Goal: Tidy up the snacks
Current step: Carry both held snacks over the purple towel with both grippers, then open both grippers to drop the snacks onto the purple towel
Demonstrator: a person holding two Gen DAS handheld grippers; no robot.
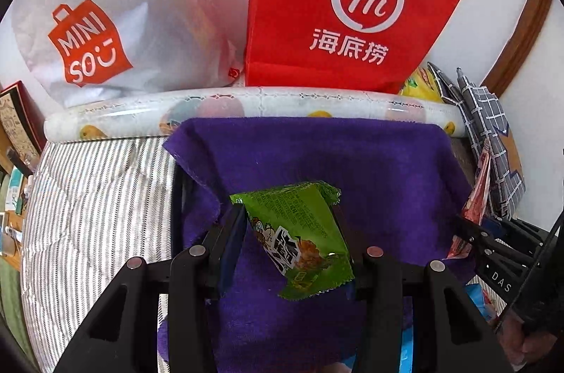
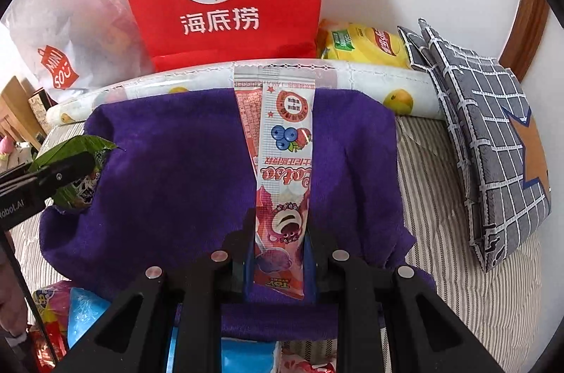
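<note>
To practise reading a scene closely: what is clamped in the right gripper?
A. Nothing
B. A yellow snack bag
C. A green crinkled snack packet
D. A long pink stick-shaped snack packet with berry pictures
D: in the right wrist view the right gripper is shut on the long pink stick-shaped snack packet, held over the purple cloth.

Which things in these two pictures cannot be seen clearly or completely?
- Contents of the red fabric bag: both views, hidden by its own wall.
- Contents of the white translucent plastic bag: left wrist view, only blurred shapes show through.
- Bright snack packets at the bottom: right wrist view, cut off by the edge and the black gripper frame.
- Yellow snack bag: right wrist view, partly behind the red bag.
</note>
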